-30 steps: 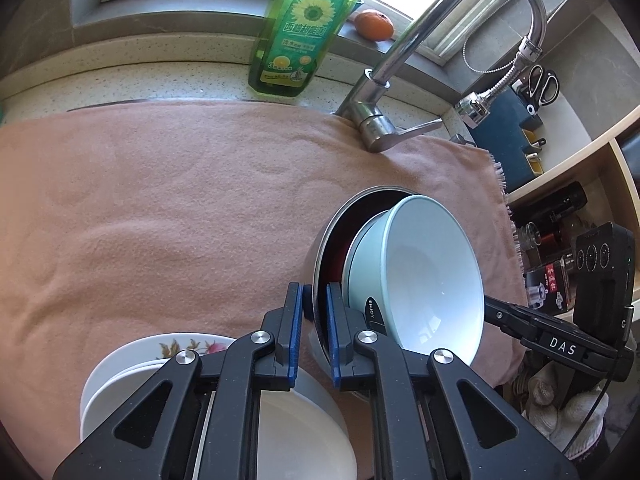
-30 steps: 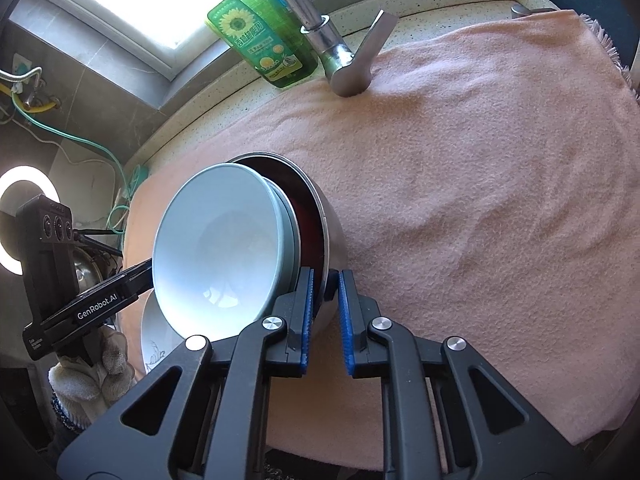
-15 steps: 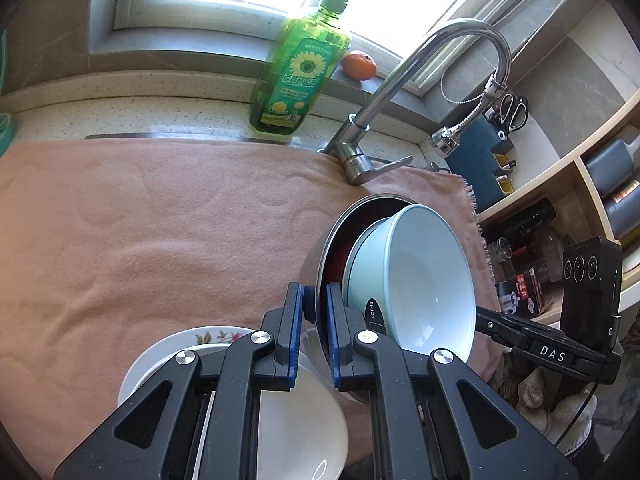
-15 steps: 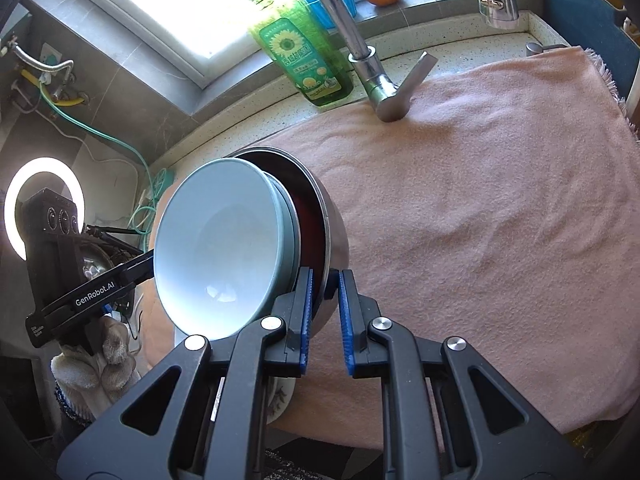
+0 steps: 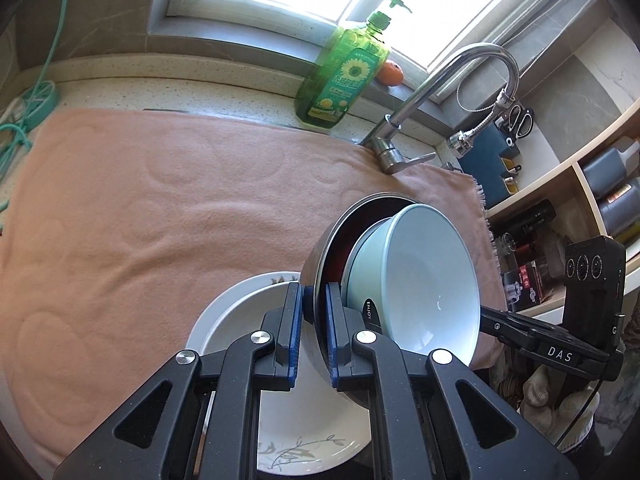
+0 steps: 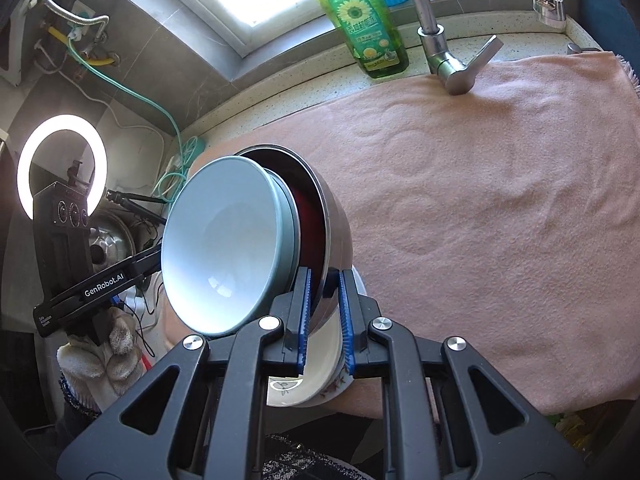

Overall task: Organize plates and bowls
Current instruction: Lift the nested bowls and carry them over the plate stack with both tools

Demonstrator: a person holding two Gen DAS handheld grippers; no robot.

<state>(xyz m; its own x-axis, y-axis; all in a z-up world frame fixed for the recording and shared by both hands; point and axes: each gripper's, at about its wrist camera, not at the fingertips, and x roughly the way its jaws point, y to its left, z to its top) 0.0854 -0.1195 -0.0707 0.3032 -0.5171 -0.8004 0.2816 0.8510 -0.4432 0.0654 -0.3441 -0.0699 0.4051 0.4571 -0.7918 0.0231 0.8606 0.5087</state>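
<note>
Between the two tongs, the left gripper (image 5: 312, 320) and right gripper (image 6: 323, 322) each pinch opposite rims of the steel bowl (image 6: 334, 220), whose nested pale blue bowls (image 5: 420, 276) sit steeply tilted above the white plates (image 5: 240, 312), so uneven lifting could spill them out.

We saw: left tongs (image 5: 311, 332) black, blue pads, silver screws | right tongs (image 6: 325, 322) alike | white knit gloves (image 6: 98, 356)
</note>
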